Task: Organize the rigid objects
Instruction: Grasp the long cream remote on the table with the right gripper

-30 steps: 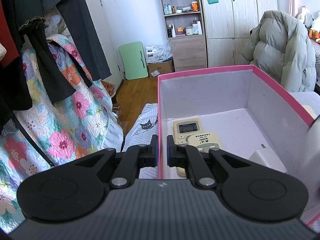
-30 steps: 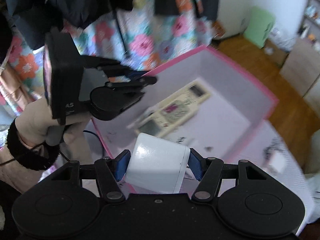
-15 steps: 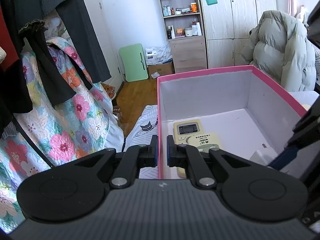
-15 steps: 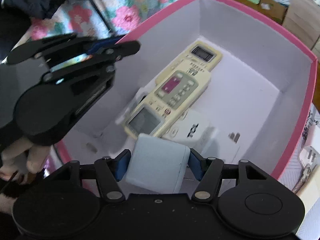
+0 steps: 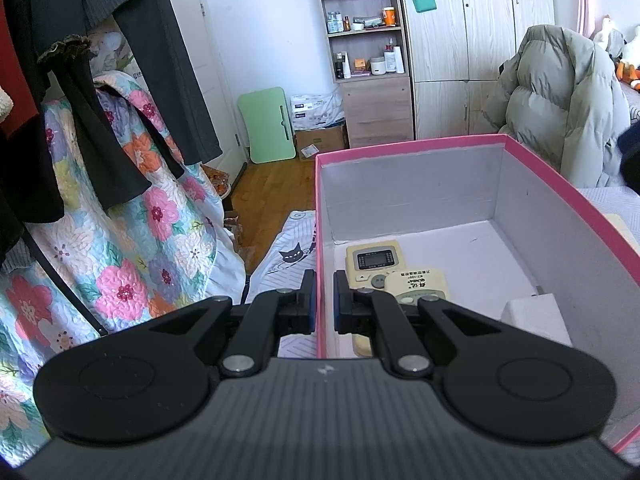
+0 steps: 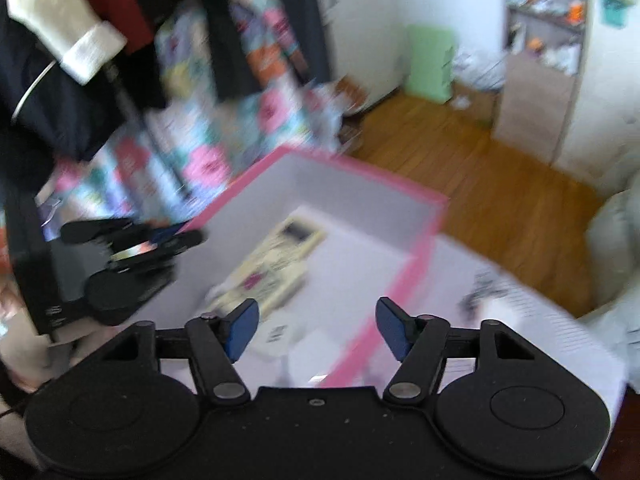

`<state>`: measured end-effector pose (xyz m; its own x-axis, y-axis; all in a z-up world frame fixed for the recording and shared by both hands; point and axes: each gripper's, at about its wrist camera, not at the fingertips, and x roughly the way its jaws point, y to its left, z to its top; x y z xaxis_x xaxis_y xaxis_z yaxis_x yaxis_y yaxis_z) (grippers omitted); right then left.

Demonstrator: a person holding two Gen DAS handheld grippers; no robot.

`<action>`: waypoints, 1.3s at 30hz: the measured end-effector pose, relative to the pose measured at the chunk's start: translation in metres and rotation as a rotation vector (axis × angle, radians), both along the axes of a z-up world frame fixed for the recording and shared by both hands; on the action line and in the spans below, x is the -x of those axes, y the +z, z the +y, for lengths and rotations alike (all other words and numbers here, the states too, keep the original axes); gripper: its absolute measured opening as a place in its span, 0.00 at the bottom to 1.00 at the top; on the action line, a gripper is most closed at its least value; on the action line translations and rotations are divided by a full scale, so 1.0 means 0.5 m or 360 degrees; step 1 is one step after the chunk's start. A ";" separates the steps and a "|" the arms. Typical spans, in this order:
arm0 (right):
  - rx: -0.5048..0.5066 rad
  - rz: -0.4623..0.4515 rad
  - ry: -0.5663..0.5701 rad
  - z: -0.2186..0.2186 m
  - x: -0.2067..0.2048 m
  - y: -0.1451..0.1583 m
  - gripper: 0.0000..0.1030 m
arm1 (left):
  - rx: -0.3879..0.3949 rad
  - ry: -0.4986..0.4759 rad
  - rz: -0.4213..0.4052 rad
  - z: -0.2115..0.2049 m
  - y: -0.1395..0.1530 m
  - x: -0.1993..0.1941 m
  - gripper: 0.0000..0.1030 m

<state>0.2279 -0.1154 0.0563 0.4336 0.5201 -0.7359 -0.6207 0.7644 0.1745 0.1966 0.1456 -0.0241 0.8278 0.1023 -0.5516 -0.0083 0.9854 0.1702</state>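
A pink-rimmed cardboard box [image 5: 400, 151] with a pale inside holds two cream remote controls [image 5: 376, 262] and a white block [image 5: 534, 314] near its right wall. My left gripper [image 5: 323, 304] is shut on the box's left wall, one finger on each side. My right gripper [image 6: 318, 330] is open and empty, raised above the box's near right rim [image 6: 384, 298]. In the blurred right wrist view the remotes [image 6: 276, 260] and a white object [image 6: 308, 354] lie in the box, and the left gripper [image 6: 168, 240] shows at the left wall.
The box stands on a white patterned bed sheet [image 5: 288, 256]. A floral quilt [image 5: 120, 240] and dark hanging clothes [image 5: 120, 80] are on the left. A puffy grey coat [image 5: 560, 100], wardrobe and shelves [image 5: 368, 40] stand behind. A white item [image 6: 496, 308] lies on the bed right of the box.
My right gripper opened and let the white block go into the box, then pulled up and back out. My left gripper kept its hold on the box wall.
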 end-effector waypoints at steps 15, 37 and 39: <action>0.0323 0.0543 -0.0640 -0.197 -0.155 -0.214 0.63 | -0.0022 0.0003 0.0005 -0.004 0.002 0.000 0.05; 0.0402 0.0613 -0.0715 -0.201 -0.187 -0.265 0.63 | 0.0007 -0.0007 0.0003 -0.002 0.004 -0.002 0.05; 0.0429 0.0655 -0.0701 -0.200 -0.185 -0.272 0.65 | 0.0005 -0.0008 0.0003 -0.001 0.004 0.000 0.05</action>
<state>0.3206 -0.2152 -0.0798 0.2191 0.1326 -0.9666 -0.1637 0.9817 0.0976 0.1968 0.1450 -0.0220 0.8273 0.0962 -0.5535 -0.0028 0.9859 0.1672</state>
